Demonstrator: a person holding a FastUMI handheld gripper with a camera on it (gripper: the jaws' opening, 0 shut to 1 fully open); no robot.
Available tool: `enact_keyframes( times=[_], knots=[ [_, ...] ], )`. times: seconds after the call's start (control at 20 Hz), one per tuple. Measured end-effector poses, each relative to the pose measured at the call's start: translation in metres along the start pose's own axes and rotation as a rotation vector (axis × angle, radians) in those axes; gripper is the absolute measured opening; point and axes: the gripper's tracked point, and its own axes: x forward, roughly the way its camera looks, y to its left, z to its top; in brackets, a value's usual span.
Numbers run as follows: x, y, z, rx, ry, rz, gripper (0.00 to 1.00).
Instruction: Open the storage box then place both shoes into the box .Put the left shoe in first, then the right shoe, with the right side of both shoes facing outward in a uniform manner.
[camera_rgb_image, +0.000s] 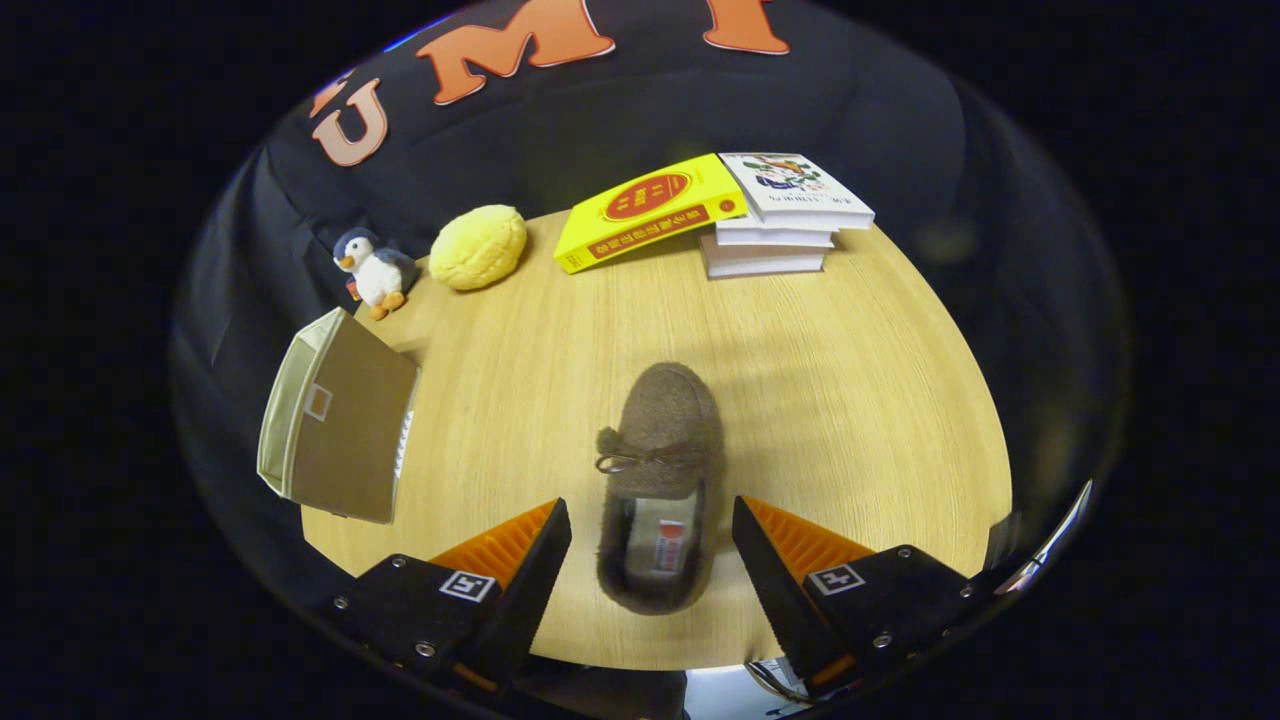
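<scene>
Gripper (652, 535) at the bottom centre of the frame hangs wide open, its fingers flanking the heel of the brown shoe (660, 480) without touching it. If they close this high, the soft fuzzy collar could squash and slip free, or the shoe could twist, spoiling its facing. Storage box (335, 420) sits at the left of the frame on the wooden table (860, 380), its flap seemingly open.

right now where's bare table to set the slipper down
Bare wood lies between the brown slipper and the book stack, and right of the slipper. Crowded: storage box, penguin plush, yellow plush. The open gripper straddles the slipper.
</scene>
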Motion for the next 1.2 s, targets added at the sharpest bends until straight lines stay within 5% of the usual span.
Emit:
enact_keyframes(
  times=[0.4,0.65,0.95,1.2],
  knots=[
    [0.056,-0.032,-0.025,-0.035,0.072,-0.039,0.76],
    [0.076,-0.032,-0.016,-0.004,0.063,-0.041,0.41],
    [0.083,-0.026,-0.017,0.028,0.084,-0.054,0.10],
    [0.054,0.004,0.006,0.082,0.072,-0.011,0.03]
  ],
)
